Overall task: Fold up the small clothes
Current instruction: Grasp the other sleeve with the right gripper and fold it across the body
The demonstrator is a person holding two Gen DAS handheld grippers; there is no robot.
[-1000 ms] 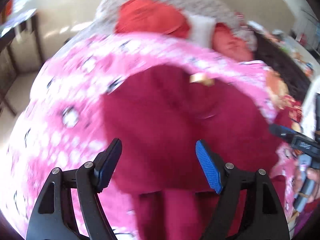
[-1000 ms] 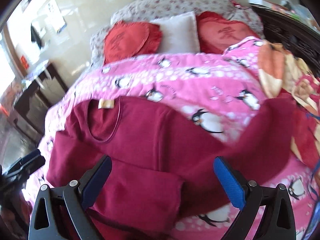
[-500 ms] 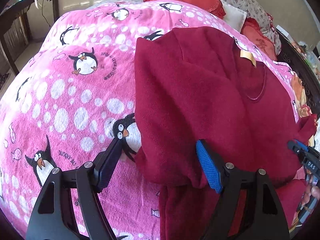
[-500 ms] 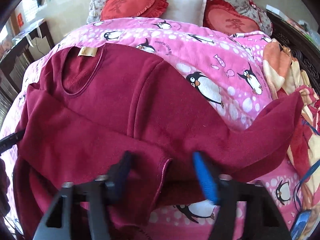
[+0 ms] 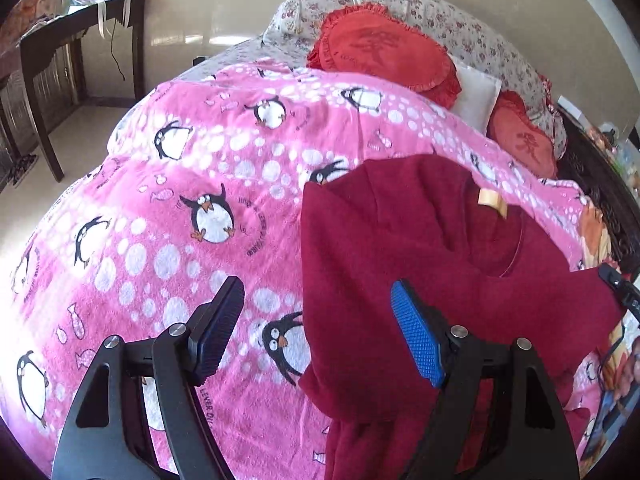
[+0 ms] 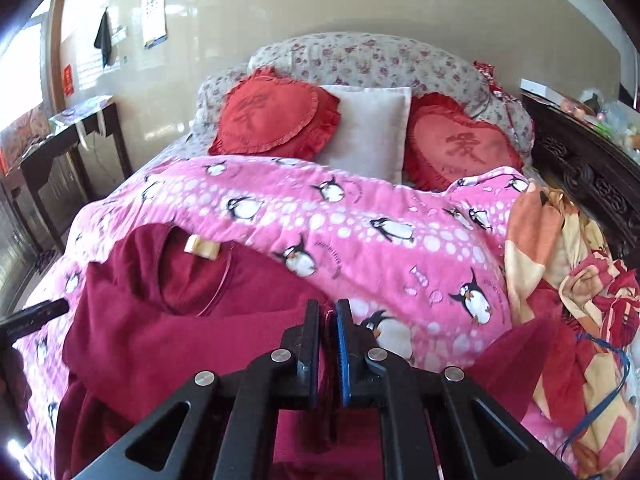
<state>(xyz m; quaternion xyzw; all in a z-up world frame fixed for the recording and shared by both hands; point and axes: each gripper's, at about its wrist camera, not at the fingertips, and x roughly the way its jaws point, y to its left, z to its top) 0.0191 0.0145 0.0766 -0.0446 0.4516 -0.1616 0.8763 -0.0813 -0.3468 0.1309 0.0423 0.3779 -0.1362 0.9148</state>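
Observation:
A dark red long-sleeved top [image 5: 420,264] lies on a pink penguin blanket [image 5: 180,208], neck label toward the pillows. My left gripper [image 5: 318,332] is open and empty, its fingers straddling the top's left folded edge. In the right wrist view the top [image 6: 168,320] lies at the lower left. My right gripper [image 6: 328,320] is shut on a fold of the red top and holds it lifted above the blanket [image 6: 360,232]. The right gripper's tip also shows in the left wrist view [image 5: 618,284].
Two red heart cushions [image 6: 276,116] and a white pillow [image 6: 372,132] lie at the bed's head. An orange and red patterned cloth [image 6: 568,280] is heaped on the right. A dark wooden side table [image 5: 76,52] stands at the left, a carved dark headboard [image 6: 588,172] at the right.
My right gripper has closed on the top's fabric and lifted it. My left gripper stayed open and drew back slightly toward the top's left edge.

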